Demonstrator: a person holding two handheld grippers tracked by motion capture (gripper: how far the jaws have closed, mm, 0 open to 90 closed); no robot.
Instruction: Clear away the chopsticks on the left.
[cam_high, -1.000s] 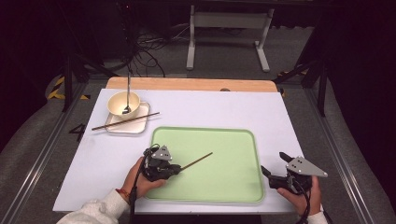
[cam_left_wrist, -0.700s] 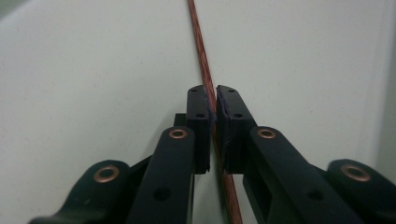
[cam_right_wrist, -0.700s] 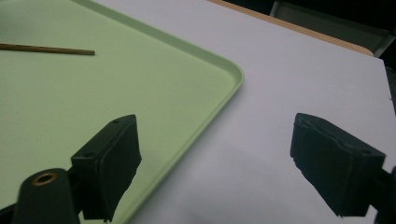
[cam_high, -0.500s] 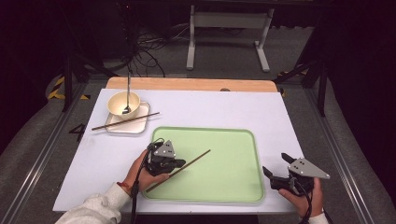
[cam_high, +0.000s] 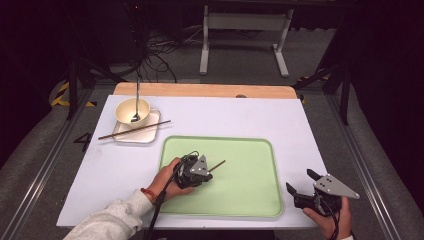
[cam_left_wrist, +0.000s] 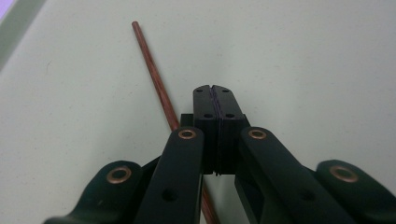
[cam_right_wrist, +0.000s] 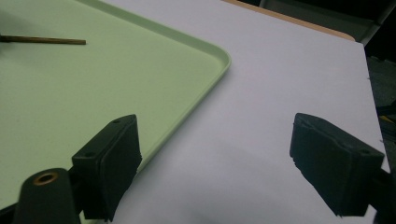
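A brown chopstick (cam_high: 218, 164) lies on the green tray (cam_high: 245, 175), its tip poking out past my left gripper (cam_high: 200, 174). In the left gripper view the gripper (cam_left_wrist: 214, 91) has its pads pressed flat together. The chopstick (cam_left_wrist: 152, 70) runs slantwise beneath the left jaw, not between the pads. My right gripper (cam_high: 300, 181) is held at the table's front right, beside the tray's corner. In its own view the right gripper (cam_right_wrist: 219, 172) stands wide open over the white tabletop with nothing between its pads. The chopstick's tip (cam_right_wrist: 44, 40) shows far off on the tray (cam_right_wrist: 116, 74).
At the back left a cream bowl (cam_high: 132, 111) with a spoon (cam_high: 136, 97) stands on a small white tray (cam_high: 145, 136). A second chopstick (cam_high: 134, 130) lies across that tray. The white tabletop (cam_high: 240, 120) stretches behind the green tray.
My left gripper has slid to the right along the chopstick, which now shows just a short tip. The right gripper has stayed where it was.
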